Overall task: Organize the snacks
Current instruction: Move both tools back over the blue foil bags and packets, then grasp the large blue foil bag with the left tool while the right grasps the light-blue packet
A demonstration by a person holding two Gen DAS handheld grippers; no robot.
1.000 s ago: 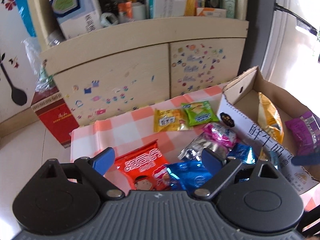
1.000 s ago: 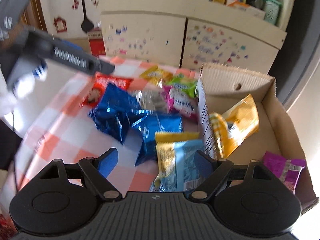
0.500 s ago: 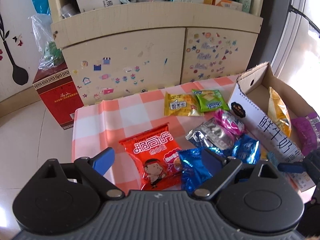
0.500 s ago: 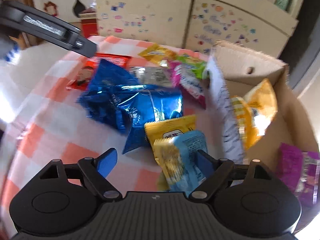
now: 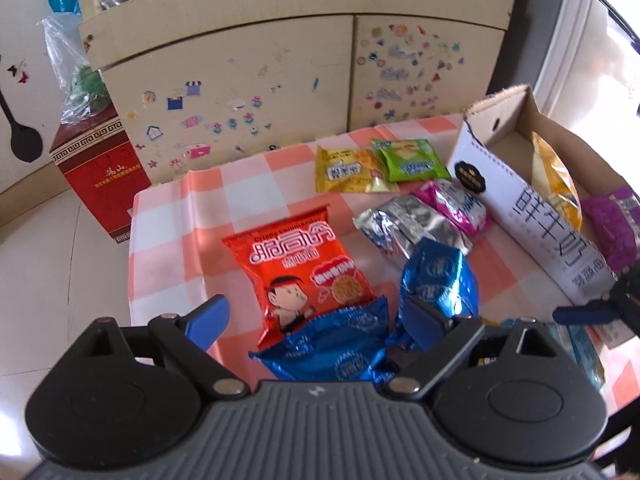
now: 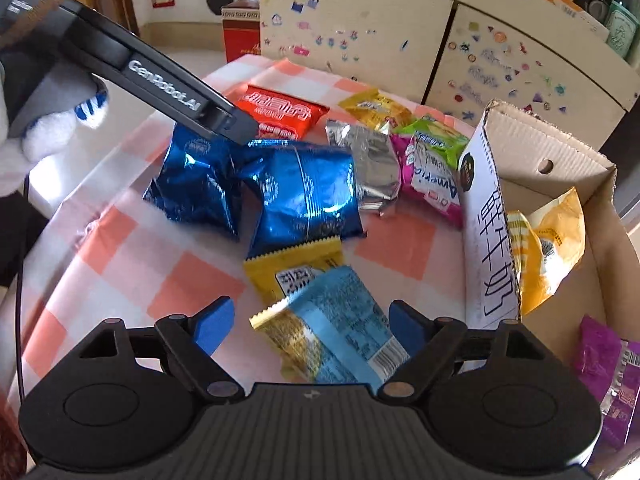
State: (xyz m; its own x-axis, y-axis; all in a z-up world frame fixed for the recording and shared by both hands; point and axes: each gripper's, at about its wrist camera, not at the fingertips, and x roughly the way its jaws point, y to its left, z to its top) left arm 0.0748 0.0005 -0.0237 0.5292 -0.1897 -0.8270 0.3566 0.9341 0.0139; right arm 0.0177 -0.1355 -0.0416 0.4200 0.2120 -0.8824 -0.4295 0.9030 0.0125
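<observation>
Two grippers over a table with a pink-and-white checked cloth (image 5: 180,208), snacks listed left to right.

Left gripper (image 5: 316,320): jaws wide apart, gripping nothing; its fingers straddle the near blue foil packet (image 5: 332,348) without pressing on it.

On the cloth: red noodle-snack packet (image 5: 298,268); second blue foil packet (image 5: 440,276), touching the first; silver packet (image 5: 404,224); magenta packet (image 5: 460,206) against the box wall. Behind these, a yellow packet (image 5: 344,166) and a green packet (image 5: 408,160), side by side.

Right gripper (image 6: 310,322): jaws wide apart, gripping nothing; a light-blue and gold packet (image 6: 340,332) lies between the fingers, overlapping another yellow packet (image 6: 296,264).

Cardboard box (image 6: 560,152), at the right edge of the table: holds an orange-yellow bag (image 6: 552,248) leaning on its printed wall, and a purple packet (image 6: 608,376) in the near corner.
</observation>
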